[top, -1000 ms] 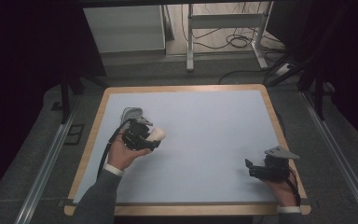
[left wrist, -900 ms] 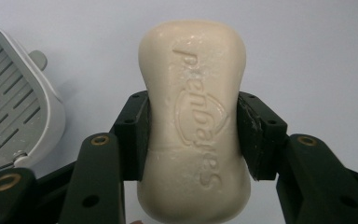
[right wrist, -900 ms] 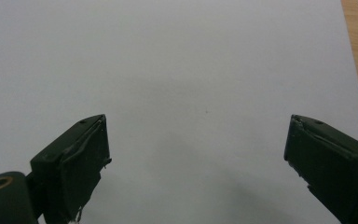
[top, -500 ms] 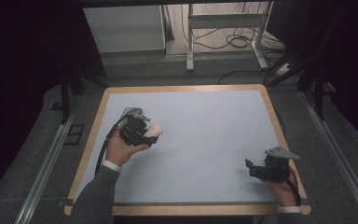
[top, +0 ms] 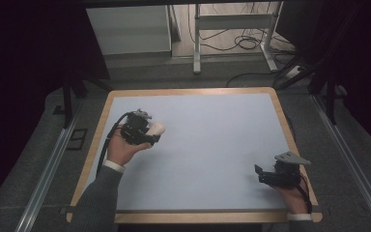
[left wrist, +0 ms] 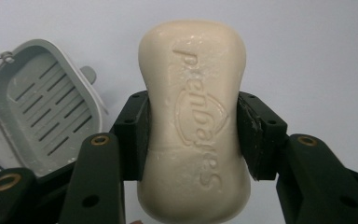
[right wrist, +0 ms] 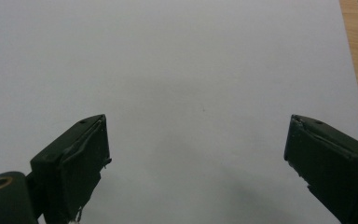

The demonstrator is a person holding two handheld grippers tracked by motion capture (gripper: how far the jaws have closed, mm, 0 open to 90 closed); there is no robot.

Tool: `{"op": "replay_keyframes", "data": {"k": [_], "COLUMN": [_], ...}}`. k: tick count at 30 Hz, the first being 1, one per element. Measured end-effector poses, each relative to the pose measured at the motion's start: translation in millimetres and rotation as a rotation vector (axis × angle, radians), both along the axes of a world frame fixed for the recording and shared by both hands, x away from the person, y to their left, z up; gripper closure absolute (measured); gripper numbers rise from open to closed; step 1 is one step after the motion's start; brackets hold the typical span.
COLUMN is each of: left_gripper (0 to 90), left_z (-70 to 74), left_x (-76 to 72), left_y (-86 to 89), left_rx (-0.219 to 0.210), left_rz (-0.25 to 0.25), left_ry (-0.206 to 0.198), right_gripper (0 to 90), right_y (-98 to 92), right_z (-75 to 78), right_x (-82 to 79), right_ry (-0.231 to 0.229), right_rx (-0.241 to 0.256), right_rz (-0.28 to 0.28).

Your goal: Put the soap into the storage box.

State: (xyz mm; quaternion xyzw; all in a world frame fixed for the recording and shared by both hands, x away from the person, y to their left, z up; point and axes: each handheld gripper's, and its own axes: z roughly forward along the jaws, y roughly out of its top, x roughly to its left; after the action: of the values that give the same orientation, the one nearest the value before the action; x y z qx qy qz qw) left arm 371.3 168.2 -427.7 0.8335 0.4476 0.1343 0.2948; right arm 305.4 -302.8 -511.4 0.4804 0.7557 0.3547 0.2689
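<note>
Soap bar (left wrist: 196, 121) clamped crosswise (long axis along jaws)

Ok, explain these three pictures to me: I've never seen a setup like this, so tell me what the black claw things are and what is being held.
No robot here: a person holds a hand-held gripper in each hand at a pale blue table with a wooden rim. The high view looks down from above the person's side. The other two pictures come from cameras riding on the grippers, looking along their black jaws. The left gripper is shut on a cream bar of soap, pressed at its narrow middle. Beside it lies an open grey soap dish with a slotted floor. The right gripper rests near the table's right edge, jaws wide apart, holding nothing.
</note>
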Motion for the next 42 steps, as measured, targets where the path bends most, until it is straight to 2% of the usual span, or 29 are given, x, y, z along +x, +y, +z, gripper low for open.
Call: {"op": "replay_keyframes", "data": {"k": [8,17,27,33,42], "left_gripper": [49.5,49.5,49.5,49.5,49.5], "left_z": [0.2,0.0,-2.0,-2.4,-5.6], "left_x": [8.1,19.2,34.3,41.8,52.2], "left_y": [4.9,14.4,26.2,30.7,34.0], "left_rx": [0.018,-0.001,0.007,-0.001,-0.003], "left_rz": [0.019,0.062,0.117,0.142,0.169], "left_ry": [0.008,0.015,0.028,0.029,0.052], "right_gripper": [6.4,6.4,6.4,6.4,6.4], "right_y": [-0.2,-0.6,-0.8,-1.4,-2.3], "right_z": [-0.6,-0.5,-0.7,-0.7,-0.6], "right_x": [0.4,0.4,0.6,0.5,0.5], "right_ry": [0.005,0.005,0.007,0.008,0.006], "right_rx": [-0.003,-0.001,-0.003,-0.001,0.001], "right_rz": [-0.007,-0.007,-0.010,-0.014,-0.016]}}
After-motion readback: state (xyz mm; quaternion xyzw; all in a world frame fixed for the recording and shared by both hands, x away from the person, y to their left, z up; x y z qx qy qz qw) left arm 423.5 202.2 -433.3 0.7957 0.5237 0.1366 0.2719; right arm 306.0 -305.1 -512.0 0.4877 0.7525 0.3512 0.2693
